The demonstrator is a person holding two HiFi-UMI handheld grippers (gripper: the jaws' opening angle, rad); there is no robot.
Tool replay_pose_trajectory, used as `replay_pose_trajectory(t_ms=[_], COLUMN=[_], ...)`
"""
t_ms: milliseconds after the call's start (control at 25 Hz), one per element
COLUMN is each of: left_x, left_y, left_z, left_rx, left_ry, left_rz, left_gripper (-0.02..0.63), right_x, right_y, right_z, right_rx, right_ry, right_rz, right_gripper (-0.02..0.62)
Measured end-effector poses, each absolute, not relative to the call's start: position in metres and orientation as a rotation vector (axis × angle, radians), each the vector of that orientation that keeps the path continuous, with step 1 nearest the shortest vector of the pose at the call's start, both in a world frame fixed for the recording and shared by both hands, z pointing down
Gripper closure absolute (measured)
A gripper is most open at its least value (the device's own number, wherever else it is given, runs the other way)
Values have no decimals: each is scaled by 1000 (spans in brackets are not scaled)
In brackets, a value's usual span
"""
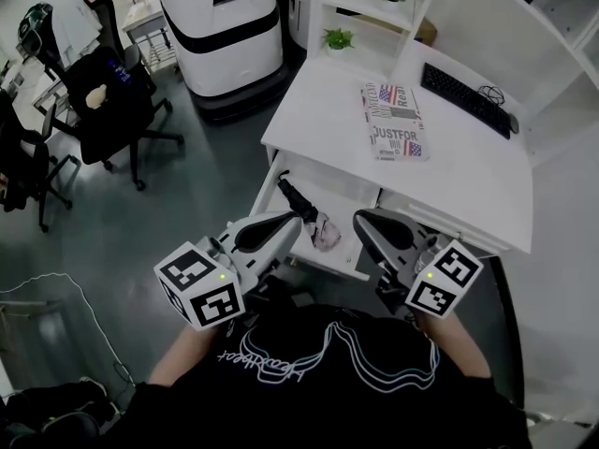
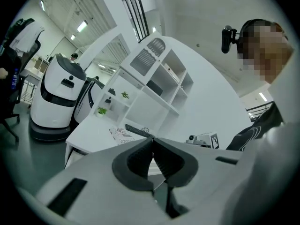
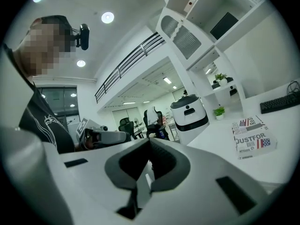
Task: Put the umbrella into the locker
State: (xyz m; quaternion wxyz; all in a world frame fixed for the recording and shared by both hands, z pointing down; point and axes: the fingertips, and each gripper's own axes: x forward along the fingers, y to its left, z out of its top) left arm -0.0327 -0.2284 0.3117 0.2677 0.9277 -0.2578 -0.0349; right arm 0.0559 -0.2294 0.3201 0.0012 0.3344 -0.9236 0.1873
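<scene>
A folded black umbrella (image 1: 292,197) lies at the left end of the open white drawer (image 1: 342,193) under the desk, with a small pinkish item (image 1: 326,235) beside it. My left gripper (image 1: 298,221) hovers above the drawer's front left. Its jaws are pressed together with nothing between them, as the left gripper view shows (image 2: 153,139). My right gripper (image 1: 358,219) hangs above the drawer's front right, shut and empty too (image 3: 150,139). Both are held close to the person's chest, apart from the umbrella.
The white desk (image 1: 468,171) carries a printed booklet (image 1: 395,120) and a black keyboard (image 1: 465,98). Shelves with a small plant (image 1: 338,38) stand behind. A white wheeled robot (image 1: 223,28) and black office chairs (image 1: 112,101) stand at the left on the grey floor.
</scene>
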Motion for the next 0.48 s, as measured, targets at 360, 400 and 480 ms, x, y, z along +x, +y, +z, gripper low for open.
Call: replay_pose_trajectory(t_ms=[360,400,480], left_x=[-20,-19,-18], left_y=[-240,-242,-245], left_z=[321,321,322], left_rx=[2501,2501,2500], left_ry=[-632,-627,-619], left_rz=[-70,-67,-61], left_gripper=[601,601,601], right_x=[65,66,67], right_y=[-236,-237,-239], right_z=[333,333,334], right_rx=[1099,1106,1117], right_ry=[-2859,-2857,-2858], right_rz=[616,623,633], right_gripper=[592,592,592])
